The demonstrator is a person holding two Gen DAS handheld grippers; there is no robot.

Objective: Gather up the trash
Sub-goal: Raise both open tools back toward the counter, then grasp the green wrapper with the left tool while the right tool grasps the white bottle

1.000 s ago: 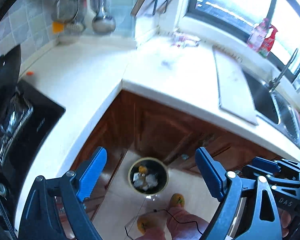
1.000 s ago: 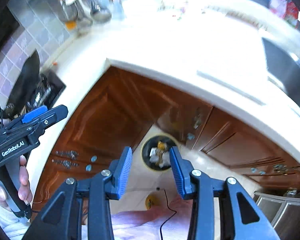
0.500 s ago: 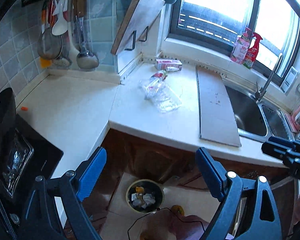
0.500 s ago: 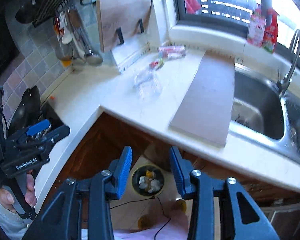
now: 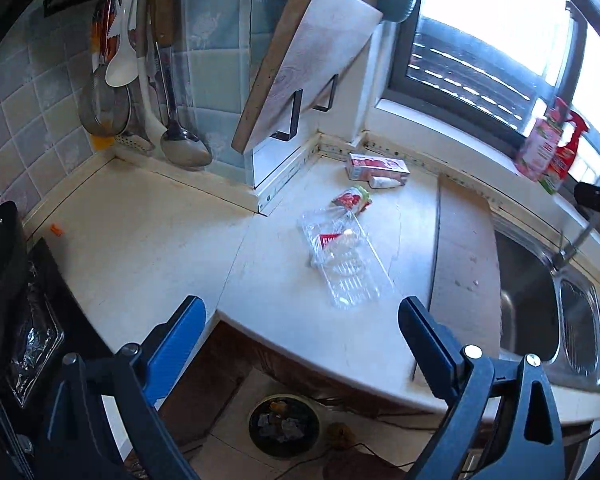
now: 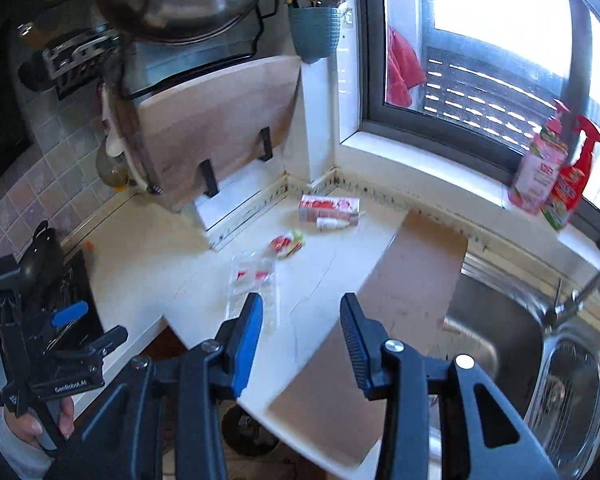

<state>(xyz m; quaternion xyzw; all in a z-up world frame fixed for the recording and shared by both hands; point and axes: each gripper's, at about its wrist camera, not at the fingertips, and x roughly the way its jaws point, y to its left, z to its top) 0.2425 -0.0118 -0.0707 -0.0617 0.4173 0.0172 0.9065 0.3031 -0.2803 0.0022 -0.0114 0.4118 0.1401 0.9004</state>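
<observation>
1. Left tool (image 5: pixel 300 320): blue pads spread wide, nothing between them; held above the front edge of the white stone worktop (image 5: pixel 140 248), apart from all litter.
2. Right tool (image 6: pixel 300 320): pads parted, less widely, also carrying nothing; positioned over the worktop near the grey rectangular board (image 6: pixel 400 280).
3. Trash located on the worktop: crumpled clear plastic tray with red label (image 5: pixel 340 256), nearest the front; small red-and-green wrapper (image 5: pixel 352 199) just behind it; pink-and-white carton (image 5: pixel 376 166) with a small white tube (image 5: pixel 386 182) touching its front, near the back wall.
4. Round bin (image 5: pixel 284 426) on the floor below the worktop corner, already holding scraps.
5. Risk, judged: thin clear tray likely to buckle, slide or spring from the pads if pinched at one edge only; cause is flimsy, slippery plastic.
6. Risk, judged: tube may roll away if the carton is disturbed.
7. Risk, judged: dropped items may miss the bin, partly tucked under the overhang.
8. Surroundings: wooden chopping board on a black rack (image 5: pixel 304 60), hanging steel ladle (image 5: pixel 184 148), steel sink (image 6: pixel 500 340), red spray bottle (image 6: pixel 572 172) on the sill.
9. Obstructions: none over the litter; rack overhang close beside the carton limits approach from the left.
</observation>
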